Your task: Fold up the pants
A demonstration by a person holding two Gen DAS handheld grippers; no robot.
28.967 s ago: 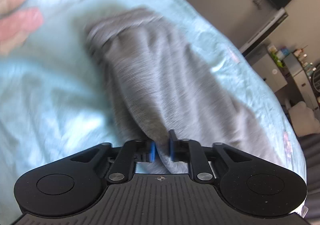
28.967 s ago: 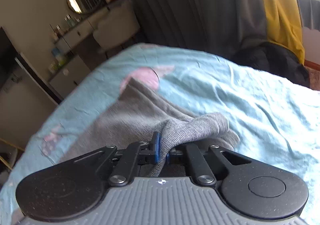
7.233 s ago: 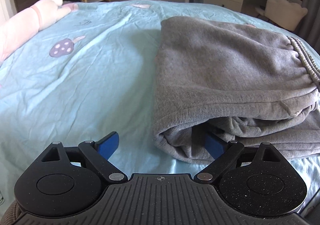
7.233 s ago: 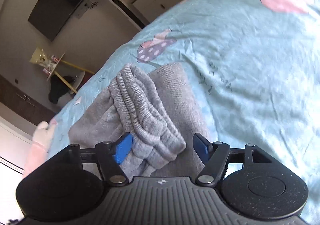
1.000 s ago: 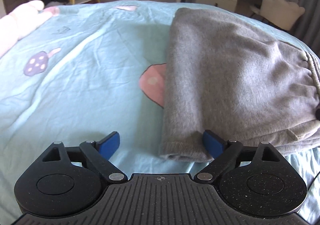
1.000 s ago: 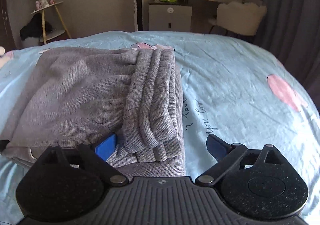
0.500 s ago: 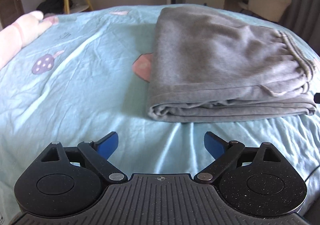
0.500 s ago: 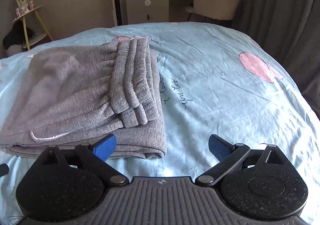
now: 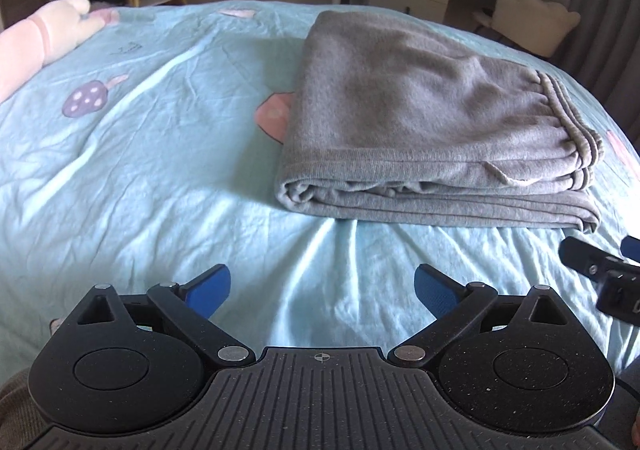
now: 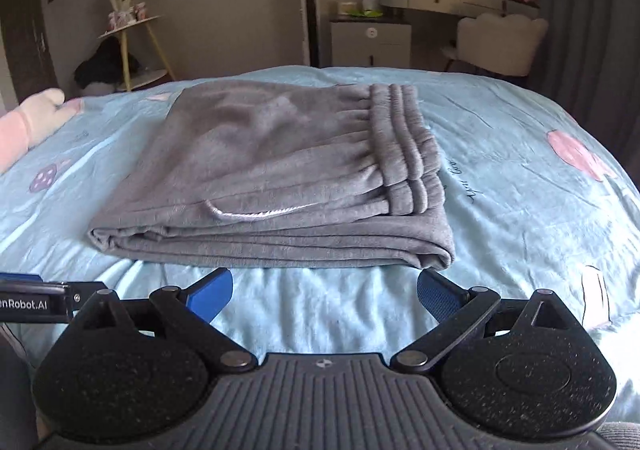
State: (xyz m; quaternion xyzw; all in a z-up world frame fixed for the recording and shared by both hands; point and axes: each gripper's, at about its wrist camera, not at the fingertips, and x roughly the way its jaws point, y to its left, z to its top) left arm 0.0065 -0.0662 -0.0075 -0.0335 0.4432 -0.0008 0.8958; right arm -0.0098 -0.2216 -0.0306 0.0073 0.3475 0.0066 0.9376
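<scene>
The left tool [image 9: 322,286] points forward and downward over a light blue bed sheet [image 9: 160,178], its two blue pads spread wide and opening further, with nothing between them but bare sheet. The right tool [image 10: 325,290] sits just beside it on the right, also spread wide and empty; one of its dark fingers shows at the right edge of the left wrist view. Straight ahead of both tools, a short way off and touching neither, lies a pair of grey pants [image 9: 424,122], folded into a thick, flat rectangle on the bed. Its long axis runs crosswise to the direction the tools point, so the stacked layered edge faces the tools broadside. From the left tool the bundle lies ahead and to the right, with its rounded left corner nearest. From the right tool it lies ahead and slightly left, and its near right corner sits just beyond the tip of that tool's right pad, so the right tool appears the nearer of the two. The ribbed elastic waistband [image 10: 404,138] runs along the right end of the bundle, on the right tool's side, and a loose drawstring [image 10: 256,215] lies across the top layer near the front edge. The fold looks complete, so any coming move is probably a withdrawal or a small tidy. A pale pink soft toy [image 9: 36,38] lies far off at the left.
</scene>
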